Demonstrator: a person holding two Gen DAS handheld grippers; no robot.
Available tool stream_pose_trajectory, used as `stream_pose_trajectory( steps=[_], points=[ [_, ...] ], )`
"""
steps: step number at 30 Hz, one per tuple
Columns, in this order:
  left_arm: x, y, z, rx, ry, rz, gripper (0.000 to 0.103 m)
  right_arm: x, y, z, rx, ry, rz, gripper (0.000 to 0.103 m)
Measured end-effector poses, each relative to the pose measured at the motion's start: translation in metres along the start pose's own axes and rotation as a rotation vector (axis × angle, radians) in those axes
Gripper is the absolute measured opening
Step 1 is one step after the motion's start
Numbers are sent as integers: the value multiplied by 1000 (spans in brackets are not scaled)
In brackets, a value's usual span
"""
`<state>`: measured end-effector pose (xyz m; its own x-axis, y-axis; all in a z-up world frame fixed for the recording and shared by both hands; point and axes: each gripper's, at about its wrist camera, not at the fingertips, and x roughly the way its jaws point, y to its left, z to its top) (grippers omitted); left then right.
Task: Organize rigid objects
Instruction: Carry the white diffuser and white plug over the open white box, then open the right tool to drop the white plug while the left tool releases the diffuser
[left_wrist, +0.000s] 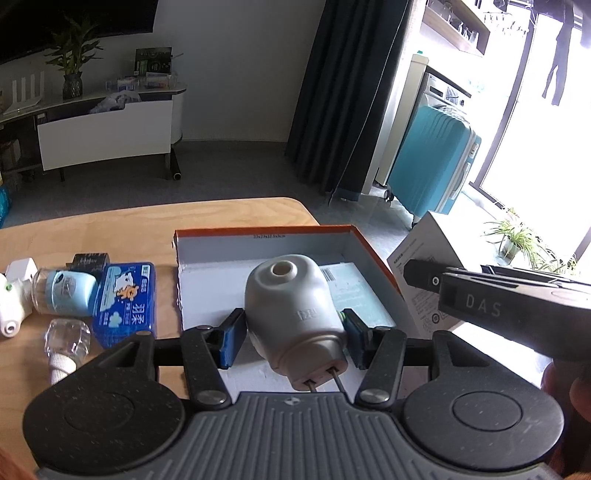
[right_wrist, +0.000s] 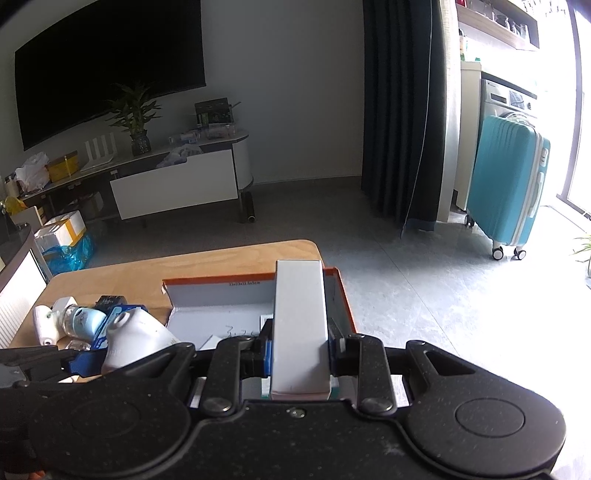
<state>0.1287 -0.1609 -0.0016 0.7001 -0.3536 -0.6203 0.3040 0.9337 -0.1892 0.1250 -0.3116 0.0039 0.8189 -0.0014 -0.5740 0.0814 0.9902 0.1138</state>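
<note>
My left gripper (left_wrist: 293, 334) is shut on a white plug-in device (left_wrist: 295, 314) with two metal prongs, held over the near part of an open orange-edged cardboard box (left_wrist: 258, 234). The device also shows in the right wrist view (right_wrist: 136, 338). My right gripper (right_wrist: 301, 354) is shut on a long white carton (right_wrist: 300, 325), held above the right side of the same box (right_wrist: 221, 280). The carton shows in the left wrist view (left_wrist: 432, 266) to the right of the box. Paper sheets (left_wrist: 351, 291) lie inside the box.
On the wooden table (left_wrist: 110, 229) left of the box lie a blue tissue pack (left_wrist: 125, 302), a light blue-capped bottle (left_wrist: 62, 290), a clear bottle (left_wrist: 66, 339), a white device (left_wrist: 11, 306) and a small dark box (left_wrist: 90, 260). The table edge lies just beyond the box. A teal suitcase (right_wrist: 509, 181) stands on the floor.
</note>
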Motion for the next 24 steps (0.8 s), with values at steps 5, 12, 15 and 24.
stream_pose_trajectory(
  steps=[5,12,15,24],
  points=[
    [6,3,5,-3,-1,6,56,12,1,7,-7,8,4,32],
    [13,9,10,-13,3,17,56,29,4,12,-18,26,13,32],
    [15,12,12,-17,5,22,56,38,5,14,-25,36,14,32],
    [24,20,18,-27,11,39,56,55,4,21,-4,49,73,35]
  ],
)
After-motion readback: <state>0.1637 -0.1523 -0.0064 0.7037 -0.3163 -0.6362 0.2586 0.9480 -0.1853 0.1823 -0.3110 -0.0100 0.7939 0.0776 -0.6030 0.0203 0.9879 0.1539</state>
